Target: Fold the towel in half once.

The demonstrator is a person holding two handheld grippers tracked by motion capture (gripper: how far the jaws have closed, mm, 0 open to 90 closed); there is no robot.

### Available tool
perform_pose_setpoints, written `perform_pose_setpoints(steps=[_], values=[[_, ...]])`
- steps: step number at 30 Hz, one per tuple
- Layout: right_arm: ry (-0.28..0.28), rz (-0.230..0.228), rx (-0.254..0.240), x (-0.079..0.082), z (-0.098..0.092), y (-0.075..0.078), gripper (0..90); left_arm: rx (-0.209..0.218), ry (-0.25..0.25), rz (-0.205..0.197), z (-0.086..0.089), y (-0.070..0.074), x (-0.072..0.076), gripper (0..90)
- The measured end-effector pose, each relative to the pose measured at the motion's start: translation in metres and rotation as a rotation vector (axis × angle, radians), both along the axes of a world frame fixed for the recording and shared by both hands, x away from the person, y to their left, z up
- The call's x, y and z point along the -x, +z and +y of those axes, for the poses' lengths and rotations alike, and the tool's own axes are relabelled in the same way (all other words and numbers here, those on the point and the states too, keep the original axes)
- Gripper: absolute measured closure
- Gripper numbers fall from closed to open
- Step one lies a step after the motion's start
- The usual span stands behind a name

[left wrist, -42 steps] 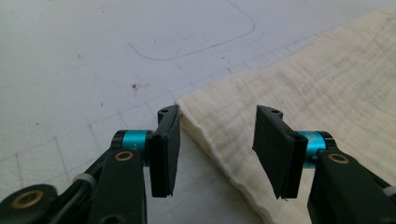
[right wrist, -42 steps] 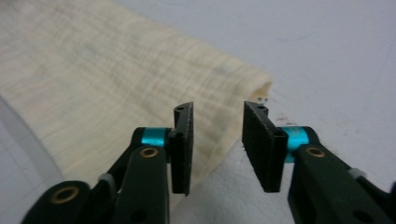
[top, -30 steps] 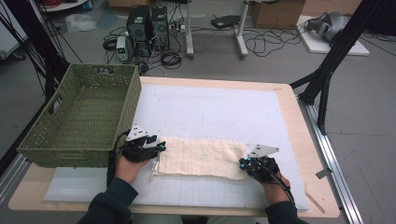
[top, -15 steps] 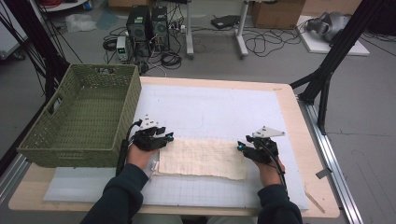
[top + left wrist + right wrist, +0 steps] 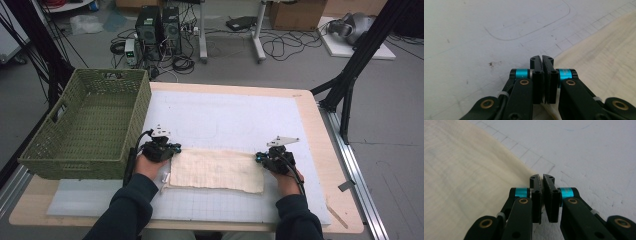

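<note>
Jaws of the left gripper [image 5: 542, 58] are brought together at the far left corner of the cream cloth [image 5: 604, 57], having just been closing; the tips sit right at the cloth's edge, and whether fabric is pinched between the pads cannot be told. Jaws of the right gripper [image 5: 542, 178] are likewise closed, tips nearly meeting, after just closing at the far right corner of the same cloth [image 5: 464, 182]; again no fabric can be made out between the pads, though the edge runs up beside them.

From the high view, the left gripper [image 5: 161, 150] is seen at the cloth's left end and the right gripper [image 5: 273, 159] at its right end, each borne by a hand in a dark sleeve coming in from the near edge. The cloth [image 5: 216, 171] is spread flat as a long rectangle between the two grippers, near the front of the table, its long sides running across.

Underneath, a white gridded mat [image 5: 235, 120] is laid over the wooden table [image 5: 320, 130]. A green woven basket [image 5: 75, 150] is set at the table's left, just beside the left gripper and apart from the cloth. Beyond the table, computer towers and cables are seen on the floor.
</note>
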State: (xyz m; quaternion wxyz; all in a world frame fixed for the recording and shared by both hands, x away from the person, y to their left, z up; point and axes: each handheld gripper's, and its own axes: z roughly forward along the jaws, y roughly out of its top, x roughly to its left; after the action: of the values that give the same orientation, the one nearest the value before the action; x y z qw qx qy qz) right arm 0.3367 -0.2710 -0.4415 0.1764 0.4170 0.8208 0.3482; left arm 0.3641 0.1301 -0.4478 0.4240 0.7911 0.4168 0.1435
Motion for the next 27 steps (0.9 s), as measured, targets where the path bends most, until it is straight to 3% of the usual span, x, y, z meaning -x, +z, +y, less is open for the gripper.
perform_pose_setpoints(steps=[4, 7, 11, 14, 15, 16, 18, 22, 25, 27], values=[[-0.006, -0.103, 0.051, 0.002, 0.004, 0.004, 86.5, 0.015, 0.033, -0.084, 0.002, 0.008, 0.003, 87.1], [-0.011, -0.167, 0.082, 0.000, 0.009, 0.007, 86.5, 0.017, 0.070, -0.119, 0.004, 0.010, 0.003, 87.1], [-0.025, -0.184, 0.118, -0.008, 0.016, 0.005, 86.4, -0.005, 0.094, -0.117, 0.002, 0.005, -0.001, 87.0], [-0.041, -0.162, 0.138, -0.015, 0.019, 0.000, 85.8, -0.052, 0.105, -0.087, -0.004, -0.003, -0.005, 86.3], [-0.044, -0.158, 0.152, -0.017, 0.020, -0.002, 84.8, -0.063, 0.109, -0.095, -0.005, -0.003, -0.004, 85.7], [-0.047, -0.151, 0.163, -0.017, 0.021, -0.004, 81.8, -0.057, 0.113, -0.100, -0.005, -0.002, -0.004, 84.7], [-0.074, -0.162, 0.170, -0.016, 0.021, -0.003, 71.2, -0.041, 0.137, -0.090, -0.002, 0.000, -0.003, 73.7], [-0.092, -0.191, 0.091, -0.009, 0.008, 0.008, 63.9, -0.001, 0.162, -0.102, 0.009, 0.009, 0.001, 60.8], [-0.064, -0.205, 0.015, 0.003, -0.001, 0.018, 63.5, 0.019, 0.138, -0.132, 0.011, 0.015, 0.006, 57.0], [-0.039, -0.216, 0.020, 0.011, -0.003, 0.020, 63.4, 0.023, 0.131, -0.150, 0.010, 0.018, 0.009, 54.1]])
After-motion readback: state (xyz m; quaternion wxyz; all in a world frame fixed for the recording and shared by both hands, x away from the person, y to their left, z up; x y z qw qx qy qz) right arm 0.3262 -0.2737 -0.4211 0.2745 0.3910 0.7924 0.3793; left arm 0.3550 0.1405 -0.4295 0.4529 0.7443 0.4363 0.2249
